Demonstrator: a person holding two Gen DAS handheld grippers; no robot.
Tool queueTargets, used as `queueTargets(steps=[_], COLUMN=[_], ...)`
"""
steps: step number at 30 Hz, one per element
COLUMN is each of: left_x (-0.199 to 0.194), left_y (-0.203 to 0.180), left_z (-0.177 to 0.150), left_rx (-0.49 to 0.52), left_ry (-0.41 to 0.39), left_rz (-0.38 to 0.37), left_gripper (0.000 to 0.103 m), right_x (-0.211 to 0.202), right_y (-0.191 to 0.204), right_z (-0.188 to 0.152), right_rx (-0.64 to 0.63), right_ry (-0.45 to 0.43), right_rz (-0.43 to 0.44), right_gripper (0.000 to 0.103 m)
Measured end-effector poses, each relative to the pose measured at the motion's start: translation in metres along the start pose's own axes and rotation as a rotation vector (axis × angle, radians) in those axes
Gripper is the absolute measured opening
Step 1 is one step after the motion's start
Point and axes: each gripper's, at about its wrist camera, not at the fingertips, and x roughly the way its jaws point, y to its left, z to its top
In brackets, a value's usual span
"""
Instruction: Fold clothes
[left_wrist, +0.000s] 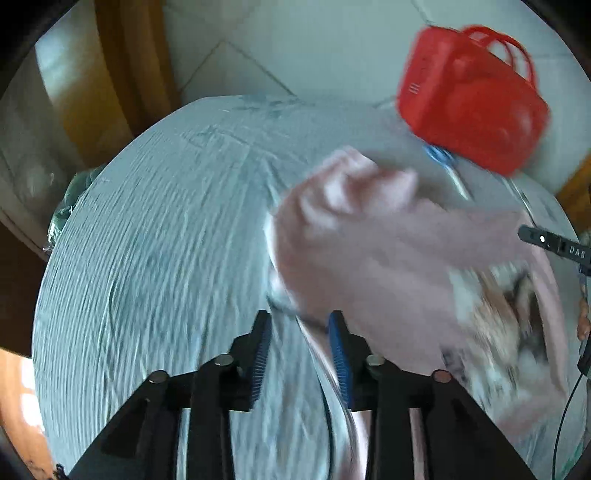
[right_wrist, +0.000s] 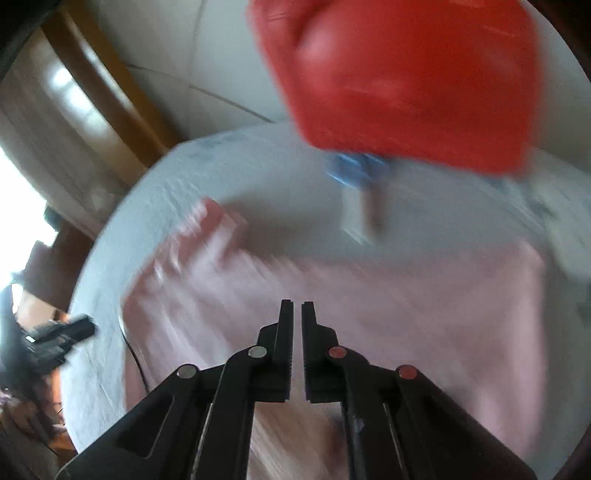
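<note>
A pink garment (left_wrist: 406, 258) lies spread and rumpled on a round table covered in pale cloth (left_wrist: 166, 240). It has a printed picture (left_wrist: 498, 314) near its right side. My left gripper (left_wrist: 299, 325) hovers over the garment's left edge, open, with only a thin hem line and the table cloth showing between its fingers. In the right wrist view the pink garment (right_wrist: 424, 314) fills the middle of the table (right_wrist: 166, 184). My right gripper (right_wrist: 297, 306) hangs above it, shut, with nothing visible between its fingers. Both views are blurred by motion.
A red plastic carry case (left_wrist: 472, 99) (right_wrist: 406, 74) stands at the table's far side. A blue-handled tool (left_wrist: 439, 155) (right_wrist: 354, 166) lies just in front of it. Wooden furniture and a tiled floor surround the table. A black cable (left_wrist: 565, 406) hangs at the right.
</note>
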Motion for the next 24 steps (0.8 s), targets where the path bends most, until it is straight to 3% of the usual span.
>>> queueTargets(steps=[7,10,12,18,24], left_x=[-0.030,-0.030,-0.029,-0.028,-0.014], left_y=[-0.036,-0.040,-0.042,-0.045,-0.042], left_z=[-0.092,-0.132,-0.153,-0.188,-0.175], left_rx=[0.042,0.030,0.019,-0.051,-0.127], left_ry=[0.082,0.119,0.133,0.119,0.057], left_rz=[-0.045,-0.044,-0.041,-0.051,-0.075], left_gripper=[0.054,0.058,0.058,0.058,0.058], right_x=[-0.083,-0.105,-0.118,-0.149,-0.154], right_y=[-0.067,-0.089,-0.101,-0.132,-0.144], right_z=[-0.128,-0.177,-0.202,-0.258,-0.271], right_rx=[0.149,0.203,0.238,0.334,0.358], right_ry=[0.025,0.033,0.036,0.032,0.020], right_rz=[-0.102,-0.142,-0.150,-0.152,-0.150], right_gripper=[0.007,0.032,0.063,0.065,0.067])
